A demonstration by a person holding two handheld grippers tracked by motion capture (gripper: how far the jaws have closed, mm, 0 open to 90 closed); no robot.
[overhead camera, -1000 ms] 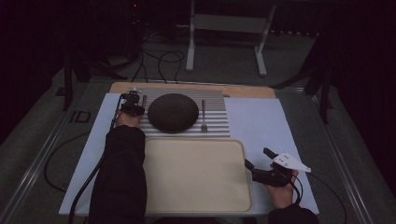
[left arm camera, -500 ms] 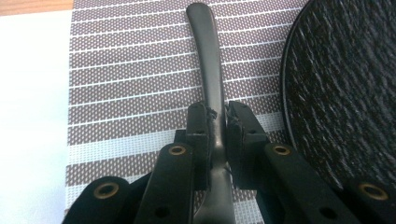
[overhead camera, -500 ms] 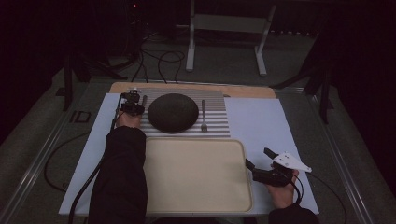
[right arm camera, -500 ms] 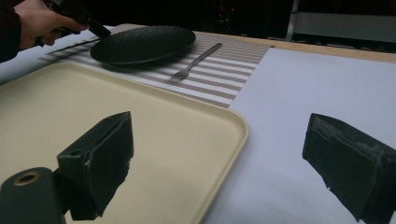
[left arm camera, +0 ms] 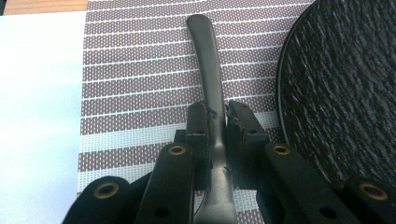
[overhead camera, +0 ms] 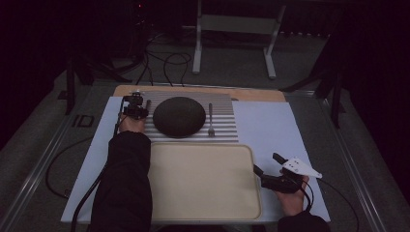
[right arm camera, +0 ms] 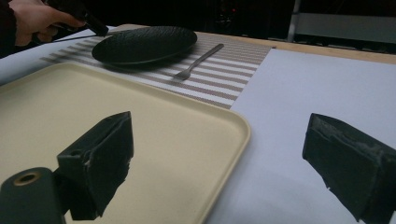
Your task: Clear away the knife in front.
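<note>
At the near right corner of the bench, the right gripper [overhead camera: 266,163] hangs just above the pale sheet, its jaws spread wide with nothing between them; in the right gripper view one jaw sits over the tray's corner and the other over the bare sheet. Just beside it, along the near edge, lies the cream tray [overhead camera: 203,180], flat and bare, its right rim close to that gripper. The person's left forearm in a dark sleeve [overhead camera: 123,183] crosses the tray's left rim and reaches toward the far side.

Beyond the tray a striped placemat [overhead camera: 222,104] runs along the far edge. On it sits a dark round plate [overhead camera: 179,116], with a fork [overhead camera: 211,120] lying to its right, tines toward the tray, apart from the plate. At the mat's far left corner the left gripper [left arm camera: 216,112] is closed on the dark utensil handle [left arm camera: 205,56], which lies flat on the stripes just left of the plate's rim. The jaws pinch the handle partway along, and its rounded end points away from the gripper toward the far edge.
</note>
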